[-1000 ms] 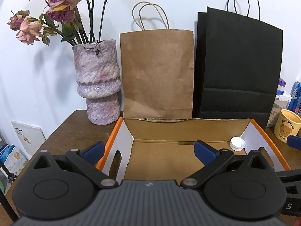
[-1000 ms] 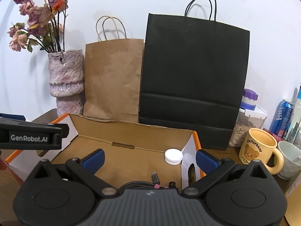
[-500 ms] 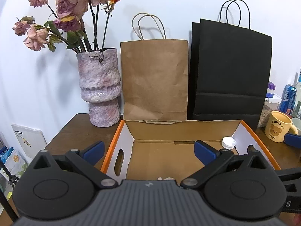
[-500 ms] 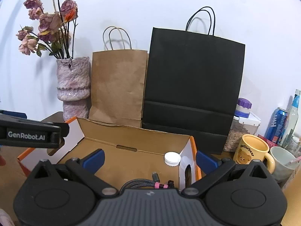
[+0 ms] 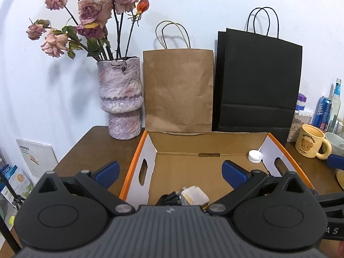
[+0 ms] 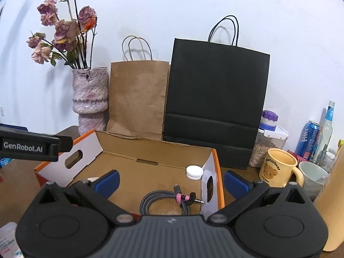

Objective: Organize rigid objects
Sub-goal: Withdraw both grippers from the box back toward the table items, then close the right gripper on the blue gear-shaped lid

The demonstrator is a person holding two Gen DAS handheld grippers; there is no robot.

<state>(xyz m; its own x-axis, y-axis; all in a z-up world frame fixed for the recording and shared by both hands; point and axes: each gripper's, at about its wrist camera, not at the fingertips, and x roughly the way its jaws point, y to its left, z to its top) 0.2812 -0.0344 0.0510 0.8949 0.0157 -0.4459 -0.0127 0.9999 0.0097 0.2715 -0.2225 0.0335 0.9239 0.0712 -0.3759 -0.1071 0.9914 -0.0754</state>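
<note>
An open cardboard box (image 5: pixel 193 138) (image 6: pixel 154 145) with orange rims and white end walls sits on the brown table. Inside lie a white screw cap (image 5: pixel 255 156) (image 6: pixel 194 172) in the far right corner, a coiled grey cable (image 6: pixel 165 201) with a pink tie, and a small white item (image 5: pixel 194 195) beside dark cable near the front. My left gripper (image 5: pixel 169 173) hangs open over the box's left half, holding nothing. My right gripper (image 6: pixel 171 179) is open above the box's right end, also holding nothing. The left tool's body (image 6: pixel 30 146) shows at the right wrist view's left edge.
Against the wall stand a mottled pink vase (image 5: pixel 120 99) of dried roses, a brown paper bag (image 5: pixel 178 90) and a black paper bag (image 5: pixel 255 86). Right of the box are a yellow bear mug (image 6: pixel 277 167), a grey cup (image 6: pixel 311 176), a purple-lidded jar (image 6: pixel 268 142), a blue can and a bottle.
Both grippers have drawn back and risen from the box, so more of its floor, the cable and the white item show. Both stay open and empty.
</note>
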